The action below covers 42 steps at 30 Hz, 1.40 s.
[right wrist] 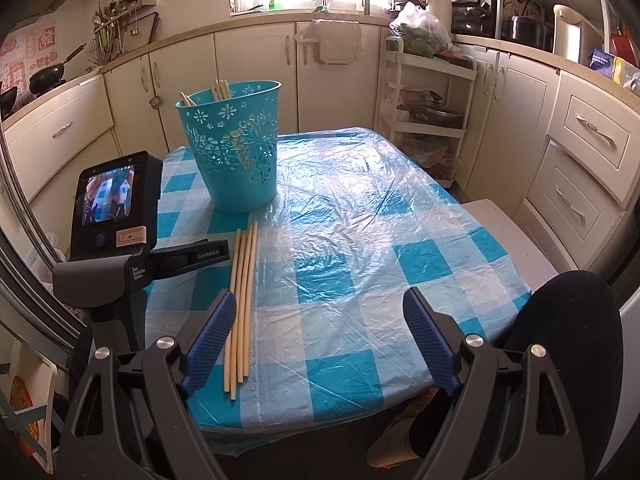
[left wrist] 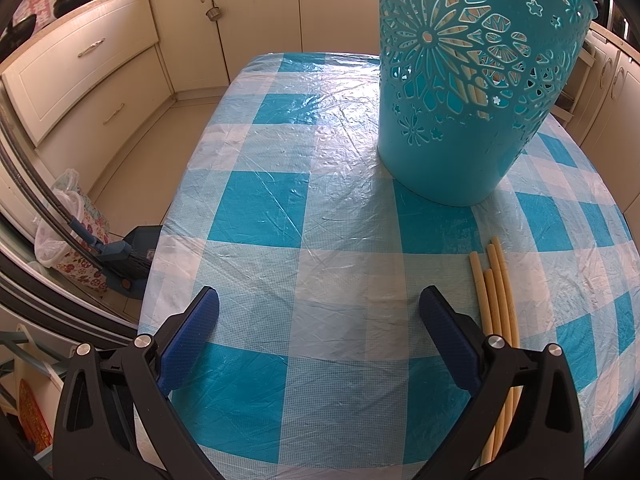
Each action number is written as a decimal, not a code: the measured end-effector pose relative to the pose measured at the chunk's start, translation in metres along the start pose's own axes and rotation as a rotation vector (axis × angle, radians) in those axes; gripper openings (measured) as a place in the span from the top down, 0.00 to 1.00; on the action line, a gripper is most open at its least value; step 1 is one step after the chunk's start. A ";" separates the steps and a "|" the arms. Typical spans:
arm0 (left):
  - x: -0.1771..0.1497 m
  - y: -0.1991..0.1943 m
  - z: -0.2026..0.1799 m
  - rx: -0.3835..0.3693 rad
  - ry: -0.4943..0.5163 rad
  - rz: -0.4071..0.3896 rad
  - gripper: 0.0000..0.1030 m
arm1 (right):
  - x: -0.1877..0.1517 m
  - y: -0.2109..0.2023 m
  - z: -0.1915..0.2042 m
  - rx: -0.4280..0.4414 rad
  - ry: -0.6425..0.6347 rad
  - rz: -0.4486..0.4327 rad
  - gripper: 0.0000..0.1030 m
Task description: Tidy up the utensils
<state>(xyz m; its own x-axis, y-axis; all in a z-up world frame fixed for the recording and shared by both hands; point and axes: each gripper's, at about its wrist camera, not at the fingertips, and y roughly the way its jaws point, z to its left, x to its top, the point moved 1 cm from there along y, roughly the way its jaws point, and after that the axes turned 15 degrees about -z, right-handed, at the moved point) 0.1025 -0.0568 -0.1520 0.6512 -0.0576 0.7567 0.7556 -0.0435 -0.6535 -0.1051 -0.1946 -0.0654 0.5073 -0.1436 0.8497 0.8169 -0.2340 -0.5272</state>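
My left claw (left wrist: pixel 318 308) hung spread and empty over the table (left wrist: pixel 260 208), short of the basket (left wrist: pixel 460 120). My right claw (right wrist: pixel 316 312) was spread too, gripping nothing. Four chopsticks (right wrist: pixel 242 300) lay loose on the table just before the basket, beside my right claw's left finger; more stood inside the basket.

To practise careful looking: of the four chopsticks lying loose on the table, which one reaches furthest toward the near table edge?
The second from the left in the loose chopsticks: in the right wrist view its near tip pokes out past the other three.
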 end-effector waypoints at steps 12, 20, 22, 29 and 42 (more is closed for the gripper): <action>0.000 0.000 0.000 0.000 0.000 0.000 0.07 | -0.004 0.003 0.003 0.001 -0.012 0.021 0.20; 0.000 0.000 0.000 0.000 0.000 0.000 0.07 | -0.004 0.003 0.003 0.001 -0.014 0.022 0.20; 0.000 0.000 0.000 0.000 0.000 0.000 0.07 | -0.004 0.004 0.004 0.001 -0.015 0.024 0.20; 0.000 0.000 0.000 0.000 0.000 0.000 0.07 | -0.006 0.005 0.005 0.001 -0.016 0.029 0.20; 0.000 0.000 0.000 0.000 0.000 0.000 0.07 | -0.007 0.005 0.009 0.003 -0.027 0.035 0.20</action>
<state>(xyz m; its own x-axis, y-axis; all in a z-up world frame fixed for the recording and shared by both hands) 0.1026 -0.0567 -0.1527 0.6512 -0.0575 0.7567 0.7556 -0.0434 -0.6536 -0.1019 -0.1863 -0.0737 0.5428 -0.1254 0.8304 0.7994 -0.2259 -0.5567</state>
